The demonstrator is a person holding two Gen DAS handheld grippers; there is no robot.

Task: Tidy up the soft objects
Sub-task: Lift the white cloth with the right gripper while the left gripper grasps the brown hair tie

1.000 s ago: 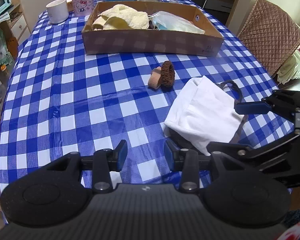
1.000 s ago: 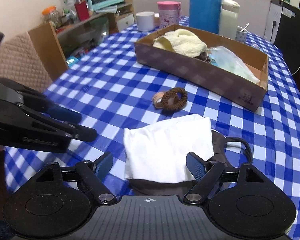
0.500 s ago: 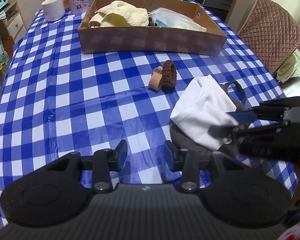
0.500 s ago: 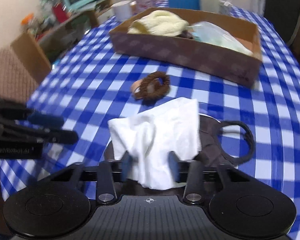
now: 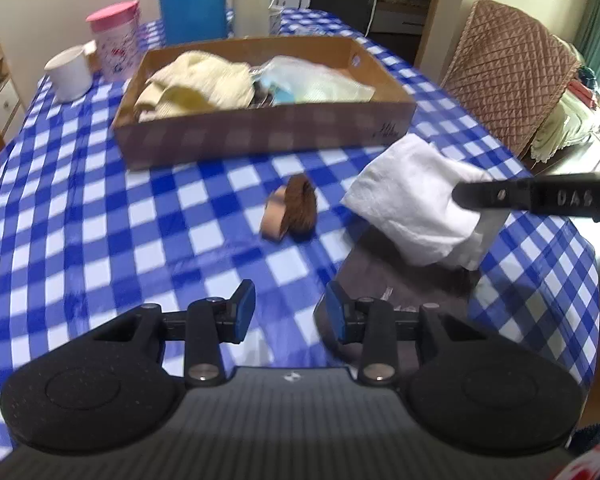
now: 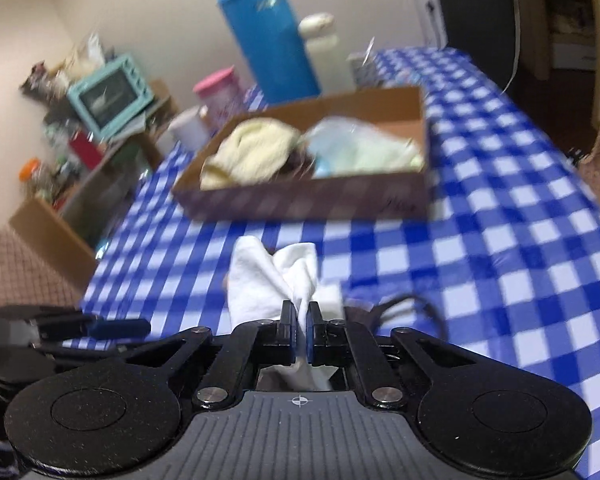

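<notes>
Right tongs clamped on a bunched fold of the white soft cloth, lifted clear of the blue-and-white checked counter; the cloth hangs crumpled from the pinch, tail drooping under the jaws. Left tongs open, holding nothing, low over the near edge of the counter.

Dark grey fabric mask with ear loops lies flat on the counter near its right edge, right under the raised cloth. Brown fuzzy hair scrunchie and beige elastic band touch each other mid-counter, between the mask and the box. Shallow brown cardboard box sits toward the far edge, already holding a cream knitted item and a pale blue plastic-wrapped bundle.

Step in hand, as judged: carry the cloth to the box and drop it in.
- Keep the pinch firm; only a thin fold is held, so a jerk could slip it.
- Lift high enough that the hanging tail clears the near box wall, or it snags and drags the box.
- Aim for the front right part of the box, which looks least filled.
- Release only once most of the cloth is inside the walls, so no corner drapes over the rim.
- Avoid sweeping the tail across the scrunchie and band.

Frames are motion-blurred, so the exact height cannot be told.
</notes>
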